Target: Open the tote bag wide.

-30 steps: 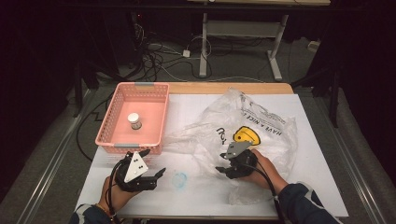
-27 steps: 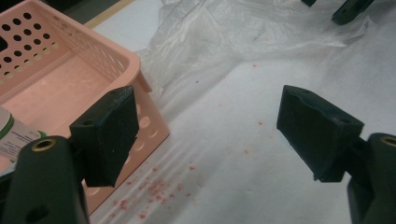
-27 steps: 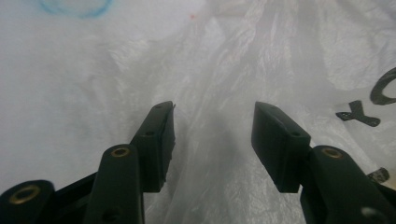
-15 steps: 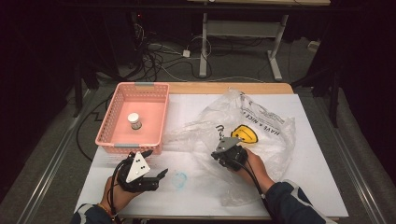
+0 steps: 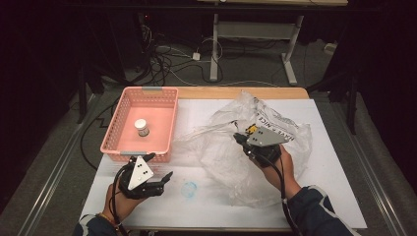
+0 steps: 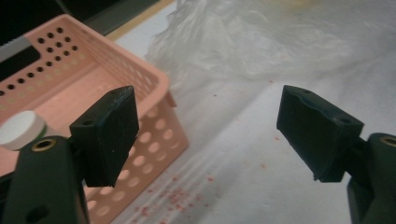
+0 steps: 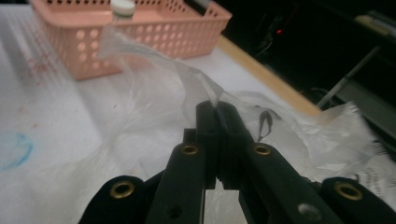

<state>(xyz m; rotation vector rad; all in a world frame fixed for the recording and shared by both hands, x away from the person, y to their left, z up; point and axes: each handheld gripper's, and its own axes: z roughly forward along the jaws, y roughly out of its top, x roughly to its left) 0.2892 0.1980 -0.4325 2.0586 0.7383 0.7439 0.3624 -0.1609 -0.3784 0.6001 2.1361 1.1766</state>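
Thin, clear plastic film is pinched between the clenched jaws of the right gripper (image 7: 215,109); a fold of the plastic bag (image 5: 255,142) is seen rising from the jaw tips in the right gripper view. A second ago these jaws stood apart over the bag; they were then closed on the film, and the gripper has since been raised, so the pinched fold is drawn up off the white table cover (image 5: 334,196) while the rest of the bag lies spread below and behind the jaws. By this it is judged that the grasp has taken and that the bag is being lifted or opened.

The left gripper (image 6: 205,135) is held released, its jaws wide apart with nothing between them. Beyond its left jaw stands the pink perforated basket (image 6: 154,93), in which a small white-capped bottle (image 5: 141,127) is set. The bag edge lies ahead of the open jaws, apart from them. A second grasp on the film may be needed from this side.
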